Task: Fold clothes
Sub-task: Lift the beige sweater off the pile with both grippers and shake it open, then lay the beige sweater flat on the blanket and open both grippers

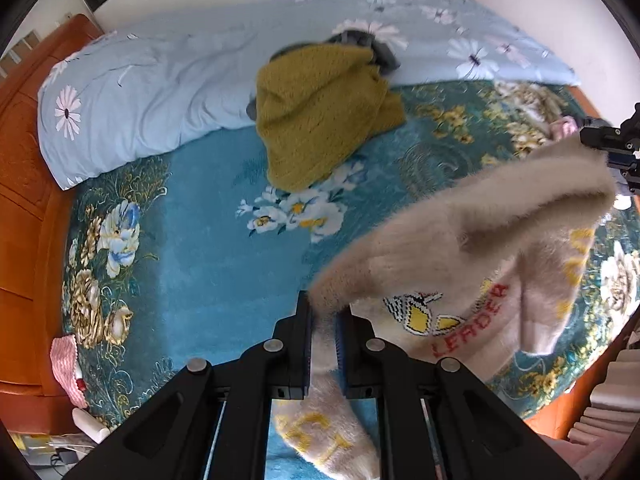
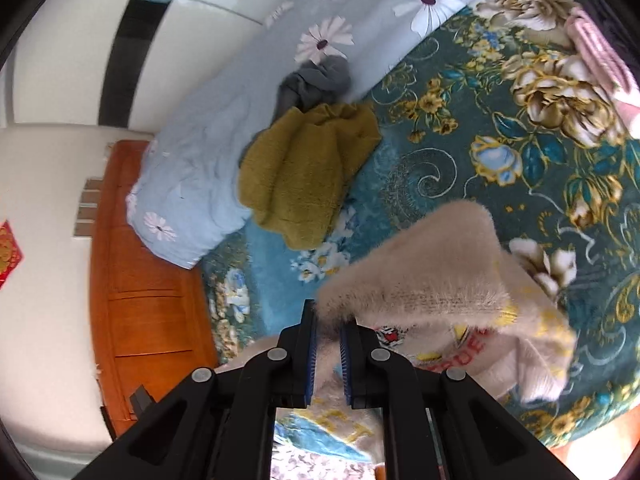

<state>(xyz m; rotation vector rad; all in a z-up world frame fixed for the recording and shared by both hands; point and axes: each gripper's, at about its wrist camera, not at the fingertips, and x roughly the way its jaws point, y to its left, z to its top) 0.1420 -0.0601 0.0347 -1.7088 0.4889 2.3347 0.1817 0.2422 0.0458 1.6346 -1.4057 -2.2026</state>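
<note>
Left tongs (image 1: 325,312) nearly closed, pinching the edge of the sweater (image 1: 472,248) between the blue pads. Right tongs (image 2: 328,322) same: narrow gap, fuzzy beige knit clamped between the pads. In the left view the right tongs (image 1: 612,148) show at the far right edge, at the other end of the raised fold.

Sweater is beige, fuzzy, with yellow letters, a yellow-and-black graphic and red text reading "LEADER". It's lifted off the bed (image 1: 208,264), strung between both tongs, upper edge stretched roughly taut and blurred. Lower part hangs and drapes down; part of it with yellow letters lies under the left tongs, on the teal blanket (image 2: 520,184). Cannot tell how much of it touches the bed.

Blanket is teal with gold, white and blue flowers and covers most of the bed. Olive knit (image 1: 324,112) sits crumpled further back, well apart from the sweater, half on the blanket, half against the light-blue daisy quilt (image 1: 160,88). Grey garment (image 2: 316,84) is bunched just behind the olive one, touching it, on the quilt.

Pink ribbed cloth (image 2: 600,52) at the far right corner of the blanket. Orange wooden bed frame (image 1: 24,184) along the left side. Pink-white checked cloth (image 1: 66,368) hangs at the bed edge, lower left.
</note>
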